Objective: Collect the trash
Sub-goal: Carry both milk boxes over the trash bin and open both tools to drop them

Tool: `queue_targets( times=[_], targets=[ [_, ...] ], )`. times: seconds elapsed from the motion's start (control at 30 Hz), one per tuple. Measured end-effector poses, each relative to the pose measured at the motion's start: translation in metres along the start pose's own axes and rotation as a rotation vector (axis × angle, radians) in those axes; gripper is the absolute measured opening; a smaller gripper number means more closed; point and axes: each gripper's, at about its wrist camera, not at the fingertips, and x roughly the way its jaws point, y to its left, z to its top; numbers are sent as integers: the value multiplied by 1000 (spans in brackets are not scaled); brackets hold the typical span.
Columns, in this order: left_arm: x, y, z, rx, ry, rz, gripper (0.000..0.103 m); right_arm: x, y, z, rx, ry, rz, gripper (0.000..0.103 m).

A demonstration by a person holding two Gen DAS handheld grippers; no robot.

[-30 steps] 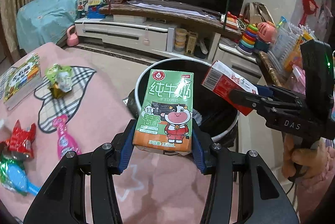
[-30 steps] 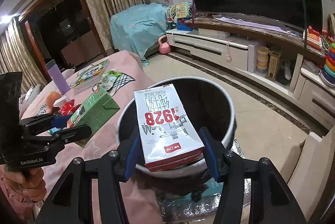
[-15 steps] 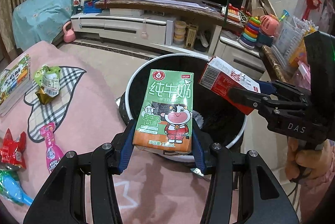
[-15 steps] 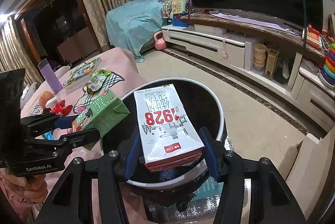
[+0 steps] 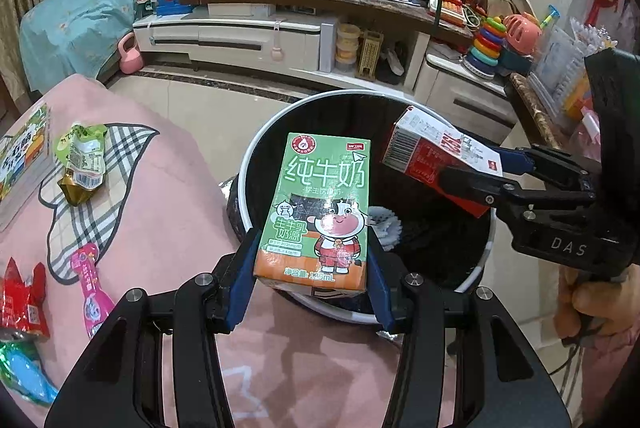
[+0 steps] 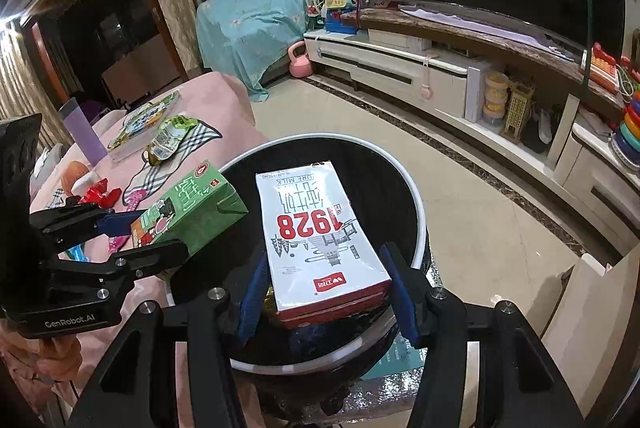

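1. The green milk carton with a cartoon cow point(image 5: 316, 211) is squeezed between the blue pads of the left gripper point(image 5: 310, 270), above the round black trash bin with a white rim point(image 5: 250, 155).
2. The white and red milk carton marked 1928 point(image 6: 320, 236) is clamped in the right gripper point(image 6: 326, 288), over the same bin.
3. Both cartons hide most of the bin's inside; something white and frilly point(image 5: 386, 228) peeks out, too covered to name.
4. On the pink blanket point(image 5: 160, 211) lie a green pouch point(image 5: 82, 161), a pink packet point(image 5: 90, 290) and a red wrapper point(image 5: 20, 298), cut off at the edge.
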Motion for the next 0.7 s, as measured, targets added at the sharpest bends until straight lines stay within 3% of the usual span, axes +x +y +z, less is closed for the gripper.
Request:
queue_targets(
  times=[0.53,0.6,0.7],
  targets=[
    [8,1,9,2,10,-2,49,10,-1,7,-22,29,-31,54],
    [8,2,9,-8,9,-12,52,11,-4,8,-6,35,-19,55],
    [5,4,9,-19,-4,-6,65,11,-9,8,18,35,-4,55]
  ],
)
